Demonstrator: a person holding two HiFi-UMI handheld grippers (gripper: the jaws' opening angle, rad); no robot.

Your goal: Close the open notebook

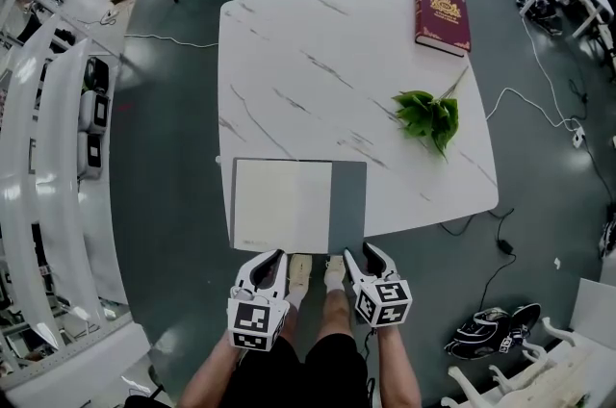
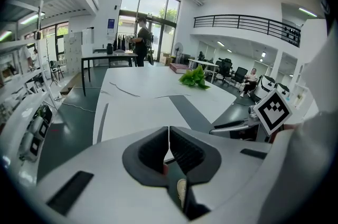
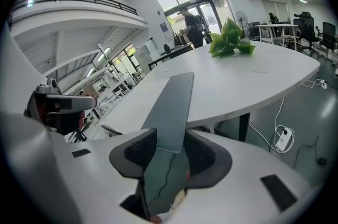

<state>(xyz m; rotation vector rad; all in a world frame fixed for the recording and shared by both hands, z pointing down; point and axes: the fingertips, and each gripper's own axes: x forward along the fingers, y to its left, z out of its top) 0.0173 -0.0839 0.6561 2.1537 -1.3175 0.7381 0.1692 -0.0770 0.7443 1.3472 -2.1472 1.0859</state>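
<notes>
At the near edge of the marble table (image 1: 318, 60) the open notebook (image 1: 284, 204) lies flat, white pages left, grey cover (image 1: 348, 204) right, its long axis running away from the person. That cover sits straight ahead of the right gripper (image 1: 360, 252), the nearer one; its jaws are closing around the cover's near end, no firm pinch yet. The left gripper (image 1: 272, 257) is pressed together, empty

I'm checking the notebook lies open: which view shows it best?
Head view: the notebook lies whole from above, white page left, grey cover right. The left gripper view sees it low and foreshortened; the right gripper view shows only its grey cover.
</notes>
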